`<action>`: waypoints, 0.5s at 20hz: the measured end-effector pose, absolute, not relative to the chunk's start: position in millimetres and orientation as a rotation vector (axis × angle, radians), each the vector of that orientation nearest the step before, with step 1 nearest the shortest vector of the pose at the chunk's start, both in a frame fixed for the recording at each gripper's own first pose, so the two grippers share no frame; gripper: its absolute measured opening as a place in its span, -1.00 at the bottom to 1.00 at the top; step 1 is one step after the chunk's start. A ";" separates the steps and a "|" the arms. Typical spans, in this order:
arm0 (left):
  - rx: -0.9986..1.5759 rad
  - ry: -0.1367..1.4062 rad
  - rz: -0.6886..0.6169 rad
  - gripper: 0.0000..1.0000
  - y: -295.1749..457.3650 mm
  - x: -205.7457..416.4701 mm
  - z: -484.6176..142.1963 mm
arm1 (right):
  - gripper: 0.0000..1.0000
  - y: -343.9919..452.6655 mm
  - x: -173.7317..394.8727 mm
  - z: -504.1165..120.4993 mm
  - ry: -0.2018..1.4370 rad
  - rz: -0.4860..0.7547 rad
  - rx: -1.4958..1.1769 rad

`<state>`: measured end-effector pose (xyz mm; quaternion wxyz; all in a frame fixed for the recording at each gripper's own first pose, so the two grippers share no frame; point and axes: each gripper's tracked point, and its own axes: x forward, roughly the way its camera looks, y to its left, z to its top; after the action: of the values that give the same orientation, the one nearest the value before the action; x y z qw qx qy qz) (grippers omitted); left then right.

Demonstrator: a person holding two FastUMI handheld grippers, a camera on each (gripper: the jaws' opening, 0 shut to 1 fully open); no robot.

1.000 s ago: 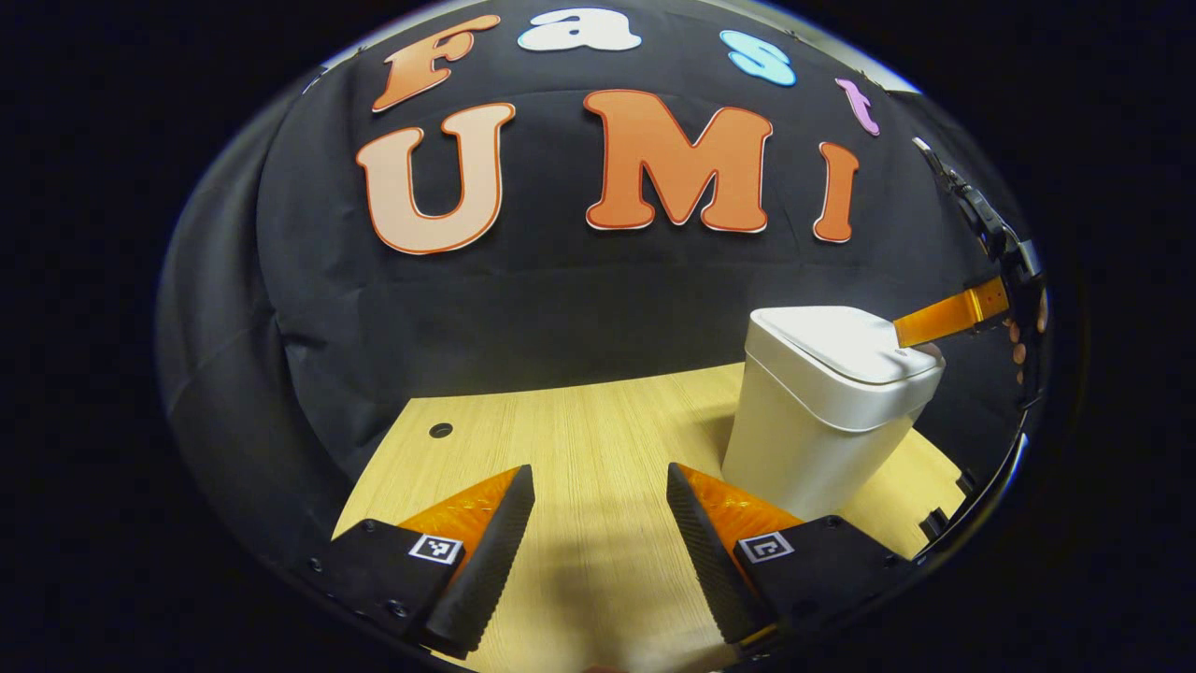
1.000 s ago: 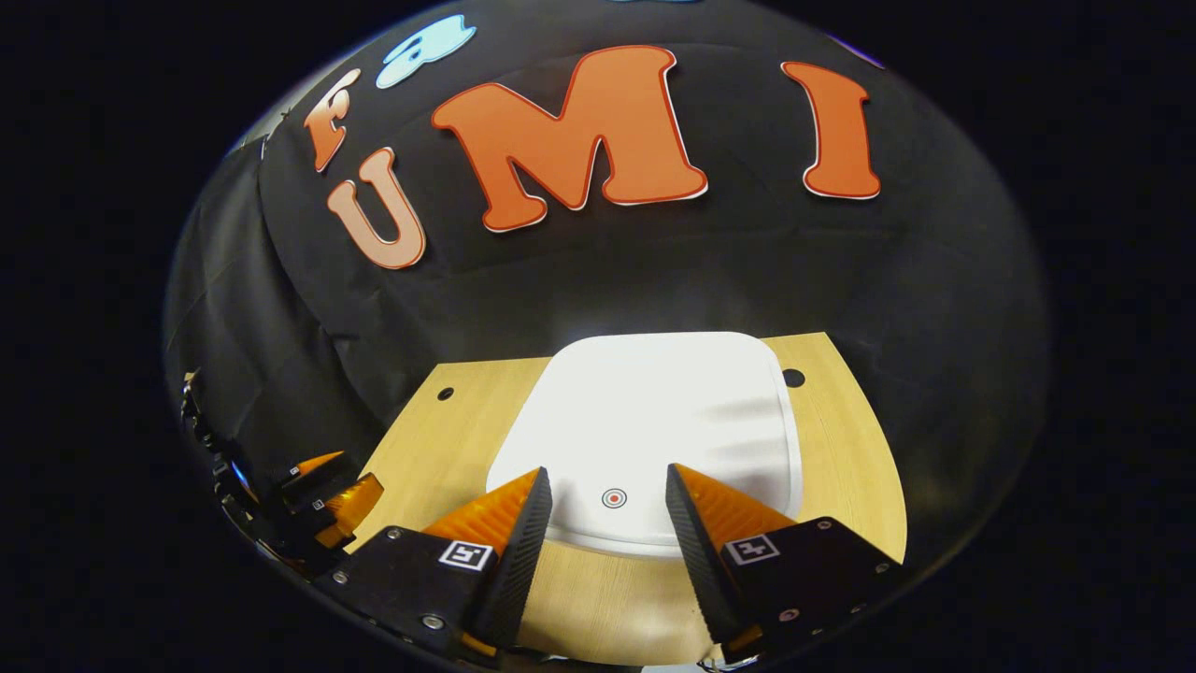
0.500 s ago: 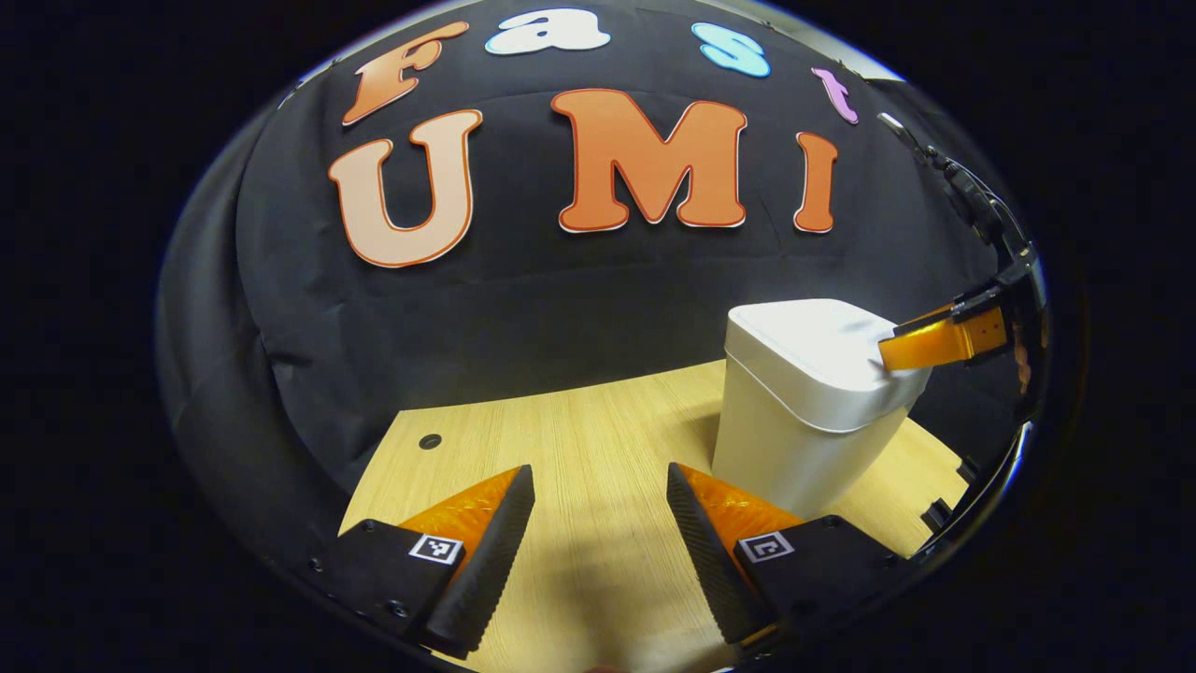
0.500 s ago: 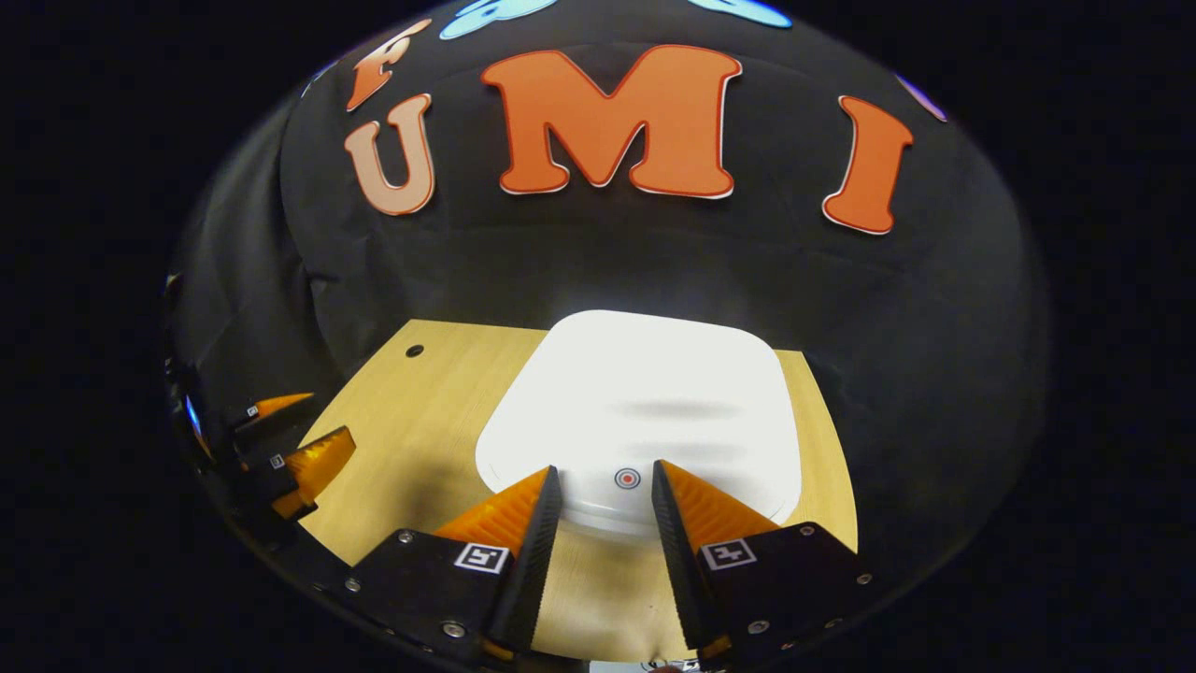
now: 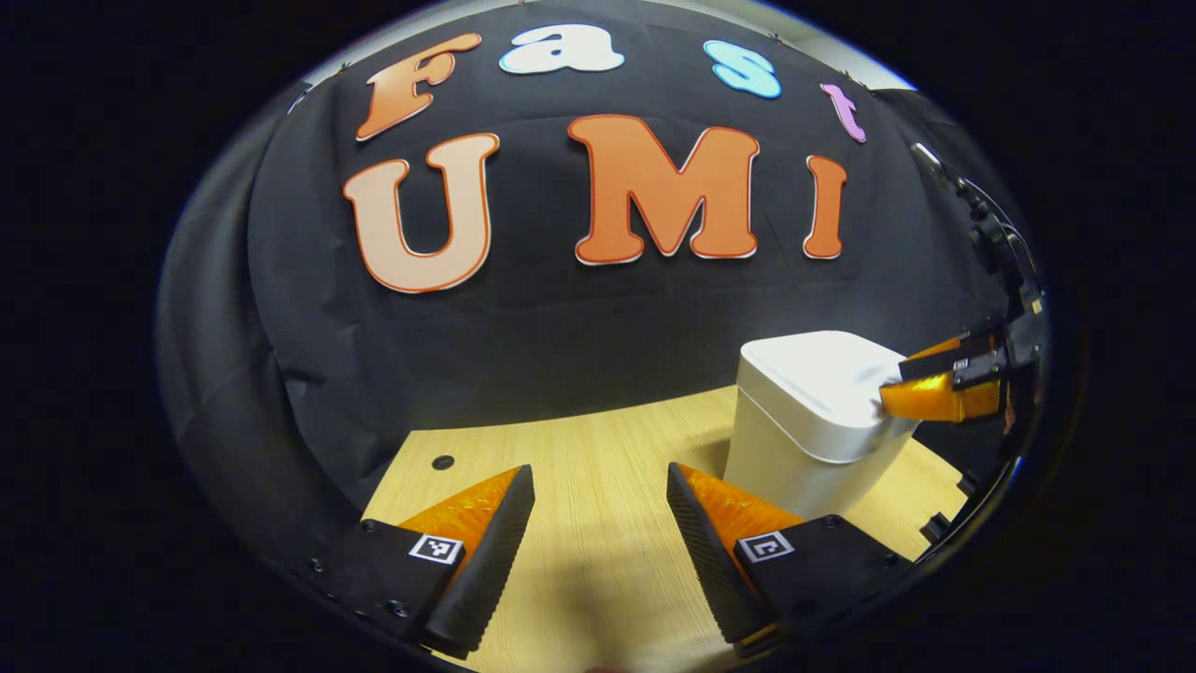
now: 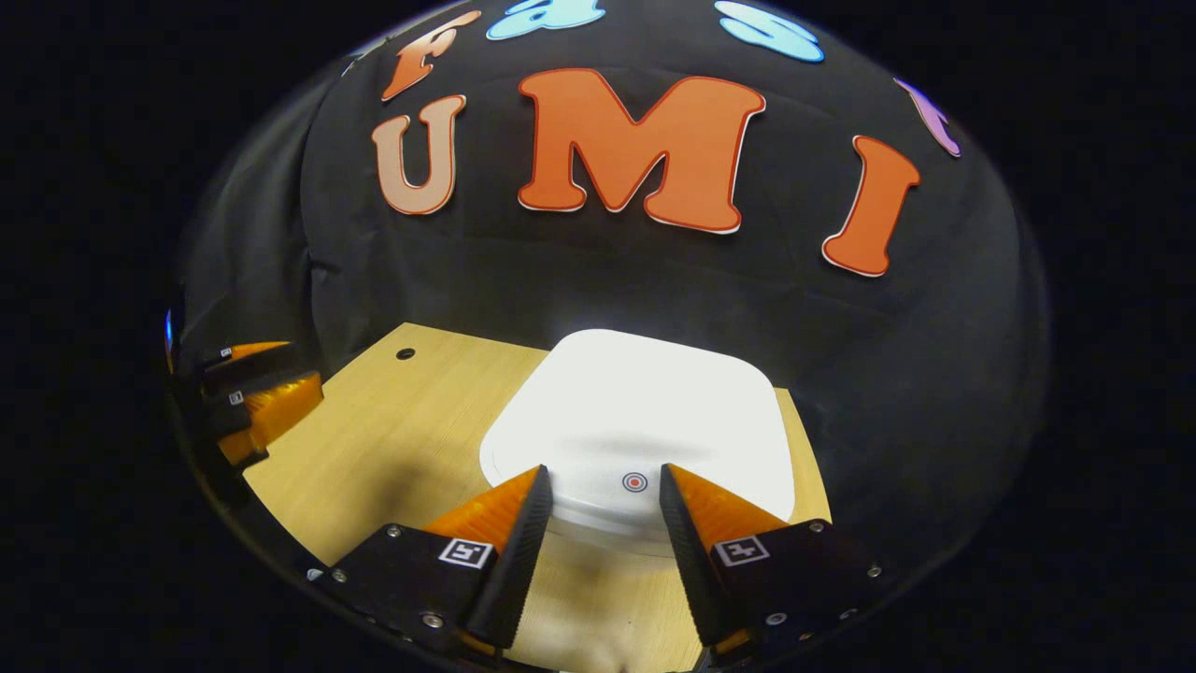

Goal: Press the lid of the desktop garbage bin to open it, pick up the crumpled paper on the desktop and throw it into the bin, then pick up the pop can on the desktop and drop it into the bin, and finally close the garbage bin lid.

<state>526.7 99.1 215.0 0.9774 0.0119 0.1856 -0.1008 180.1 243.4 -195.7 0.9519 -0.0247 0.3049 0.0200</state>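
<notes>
One white garbage bin (image 5: 813,421) stands on the wooden desktop (image 5: 598,467), its lid (image 6: 635,421) lying flat and closed. The left gripper view takes the bin from the side, so its tall body and the seam under the lid can be seen; the right gripper view looks down from above and gives the lid's flat top, with one small red ring mark (image 6: 634,482) near its front edge. The right gripper (image 6: 603,491) hangs over that front edge with its jaws spread and nothing between them, the ring mark sitting in the gap just ahead of the two fingertips; in the left gripper view its tips lie at the lid's right edge, though whether they touch it I cannot tell. The left gripper (image 5: 598,486) is held over bare desktop with its jaws spread and empty, the bin ahead and to the right of them. Two small round holes (image 5: 443,462) would be too many to claim: each view shows one.
</notes>
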 end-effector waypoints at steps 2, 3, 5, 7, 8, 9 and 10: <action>0.014 0.342 -0.184 0.82 107.3 531.6 229.4 | 0.43 248.7 185.6 -183.0 0.551 0.036 -0.035; 0.010 0.326 -0.173 0.83 111.6 531.9 235.3 | 0.51 251.8 189.1 -174.0 0.512 0.032 -0.019; 0.001 0.286 -0.147 0.80 122.7 534.5 251.7 | 0.54 254.6 193.1 -159.2 0.436 0.025 0.008; 0.006 0.230 -0.117 0.80 133.9 537.4 268.7 | 0.60 267.0 198.6 -144.8 0.372 0.041 0.022; 0.012 0.200 -0.102 0.83 139.1 538.9 276.5 | 0.64 267.5 196.2 -138.8 0.337 0.049 0.026; 0.015 0.170 -0.093 0.83 142.1 538.4 285.9 | 0.65 269.6 196.4 -131.9 0.308 0.055 0.027; 0.014 0.143 -0.084 0.82 145.7 538.8 293.6 | 0.65 272.6 193.7 -127.8 0.286 0.064 0.025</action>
<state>538.8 145.7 293.6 0.9965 0.0069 0.0714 -0.0422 193.7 272.6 -127.8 0.9892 0.0126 0.1423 0.0320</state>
